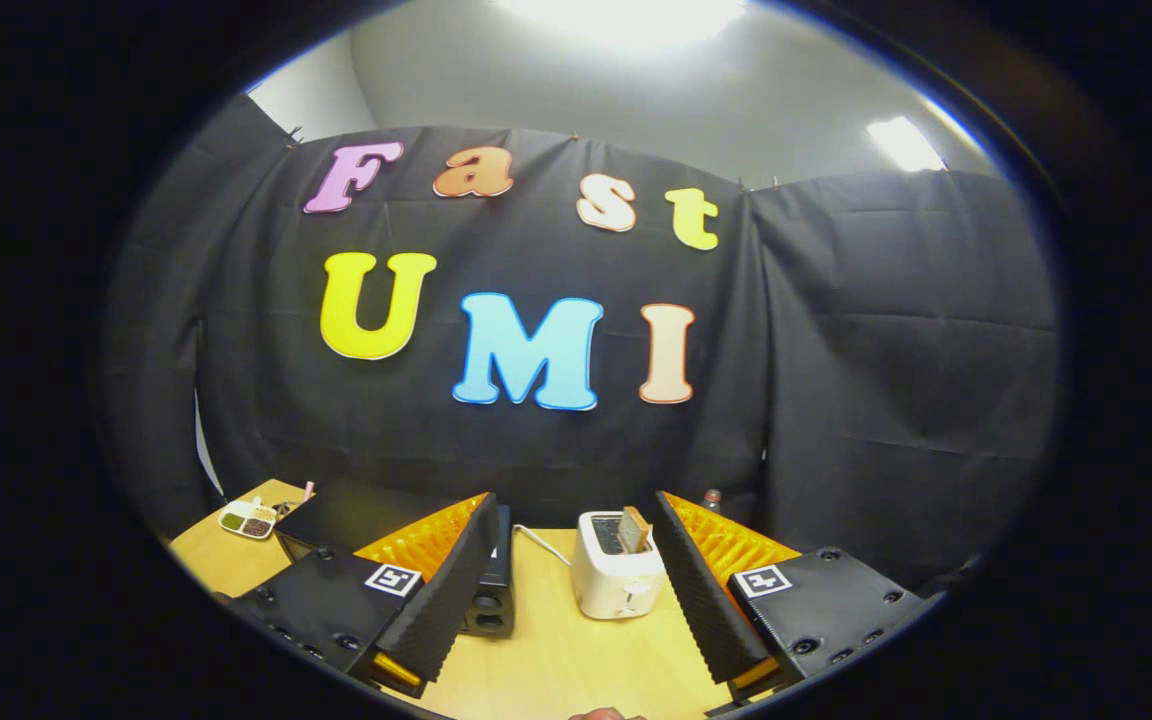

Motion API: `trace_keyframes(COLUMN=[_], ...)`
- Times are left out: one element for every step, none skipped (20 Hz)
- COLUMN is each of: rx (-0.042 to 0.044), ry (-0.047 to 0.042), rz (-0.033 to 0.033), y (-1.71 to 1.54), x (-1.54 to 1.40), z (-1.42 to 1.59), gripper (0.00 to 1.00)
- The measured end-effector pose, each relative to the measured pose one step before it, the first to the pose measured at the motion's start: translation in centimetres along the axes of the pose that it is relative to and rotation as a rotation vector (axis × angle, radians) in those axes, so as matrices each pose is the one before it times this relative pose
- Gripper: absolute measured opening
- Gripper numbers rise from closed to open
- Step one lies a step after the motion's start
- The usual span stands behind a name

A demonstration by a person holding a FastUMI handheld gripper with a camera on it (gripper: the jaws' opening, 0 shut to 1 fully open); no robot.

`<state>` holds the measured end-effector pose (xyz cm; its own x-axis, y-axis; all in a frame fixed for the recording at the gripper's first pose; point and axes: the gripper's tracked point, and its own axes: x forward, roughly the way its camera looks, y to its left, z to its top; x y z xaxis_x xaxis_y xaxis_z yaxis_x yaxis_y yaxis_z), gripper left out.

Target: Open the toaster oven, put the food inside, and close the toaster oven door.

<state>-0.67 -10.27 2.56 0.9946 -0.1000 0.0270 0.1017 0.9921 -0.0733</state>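
We hold the gripper (573,560) high over the wooden tabletop (556,660), its two fingers spread wide apart and nothing between them. Ahead of the fingers, in the gap, stands a white pop-up toaster (616,570) with a slice of toast (635,528) sticking up out of one slot, tilted a little; a white cord (541,543) runs from it across the wood toward the back edge. Behind our left finger we see the black toaster oven (492,585), mostly hidden by that finger, so we cannot tell whether its door is open or closed. Near the far left corner of the tabletop lies a small white divided dish (248,520): its compartments hold something green, something dark reddish-brown and something pale, too small for us to name. Behind our right finger, at the back edge, a bottle top (711,496) pokes up.
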Motion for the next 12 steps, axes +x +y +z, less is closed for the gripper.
trace_keyframes(rx=[0.00295, 0.00174, 0.00570, 0.00692, 0.00669, 0.00194, -0.00138, -0.00453, -0.00421, -0.00149, 0.00072, -0.00134], ry=[0.00434, 0.00943, 0.00905, 0.01355, 0.01389, 0.00749, -0.00121, -0.00825, -0.00425, 0.00029, 0.00269, 0.00336], rz=[-0.01199, -0.01774, -0.00881, 0.00143, 0.00585, 0.00597, 0.00368, 0.00532, 0.00503, 0.00673, 0.00742, 0.00363], y=[-0.818, -0.949, -0.360, 0.088, 0.245, 0.161, 0.239, 0.216, 0.279, 0.244, 0.302, 0.171], x=[-0.555, -0.326, -0.164, -0.159, 0.007, 0.179, 0.145, 0.144, 0.130, 0.142, 0.061, 0.118], z=[-0.439, -0.522, -0.416, -0.447, -0.263, -0.108, 0.135, 0.282, 0.212, -0.013, 0.033, 0.007], gripper=[0.98, 0.98, 0.98, 0.98, 0.98, 0.98, 0.98, 0.98, 0.98, 0.98, 0.98, 0.98])
